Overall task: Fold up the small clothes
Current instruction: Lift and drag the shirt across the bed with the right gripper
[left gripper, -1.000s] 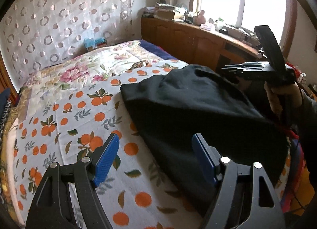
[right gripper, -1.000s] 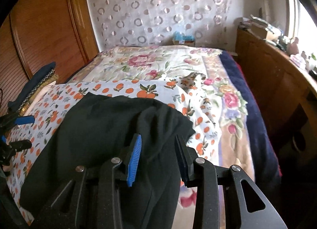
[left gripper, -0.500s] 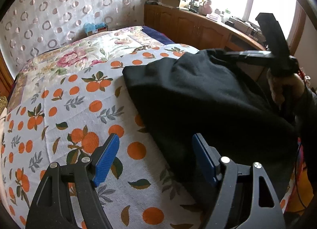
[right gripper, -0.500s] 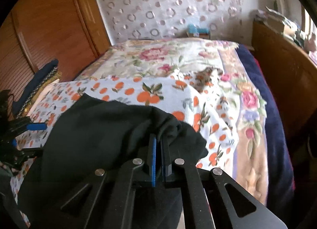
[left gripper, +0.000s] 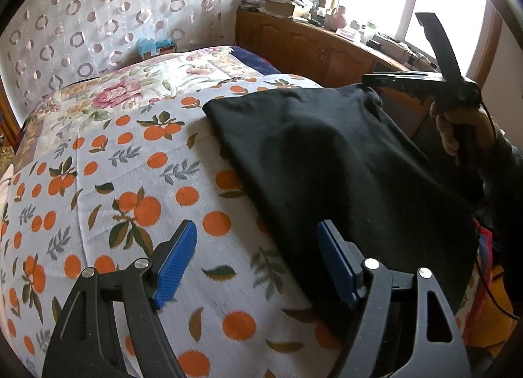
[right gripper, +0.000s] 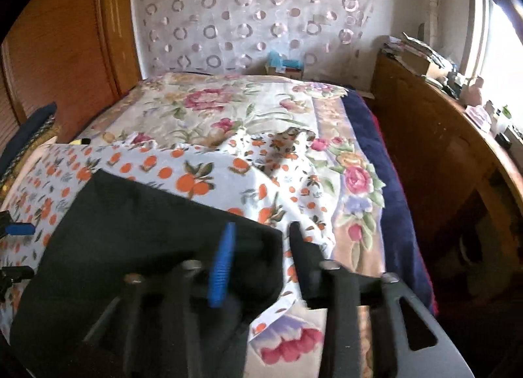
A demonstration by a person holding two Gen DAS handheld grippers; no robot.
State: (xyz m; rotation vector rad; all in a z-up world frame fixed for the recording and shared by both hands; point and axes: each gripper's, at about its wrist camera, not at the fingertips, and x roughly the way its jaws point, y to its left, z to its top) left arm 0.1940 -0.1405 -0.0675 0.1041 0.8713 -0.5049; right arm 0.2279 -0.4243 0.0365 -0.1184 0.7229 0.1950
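Since half a second ago the right tongs [right gripper: 258, 257], then pinched together on the black garment [left gripper: 327, 162], have been parted and are opening, with the garment's corner below their gap but not pressed. The left tongs [left gripper: 255, 263] are held wide apart over the orange-print sheet [left gripper: 130, 182], nothing between them. The garment is laid flat on the bed, one fold seemingly made; further folds are judged to remain. Only the left view shows the person's hand [left gripper: 464, 129]; only the right shows the rumpled sheet edge [right gripper: 287, 142].

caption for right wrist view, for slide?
Right tool opening over the far corner of the black garment on the orange-print sheet.
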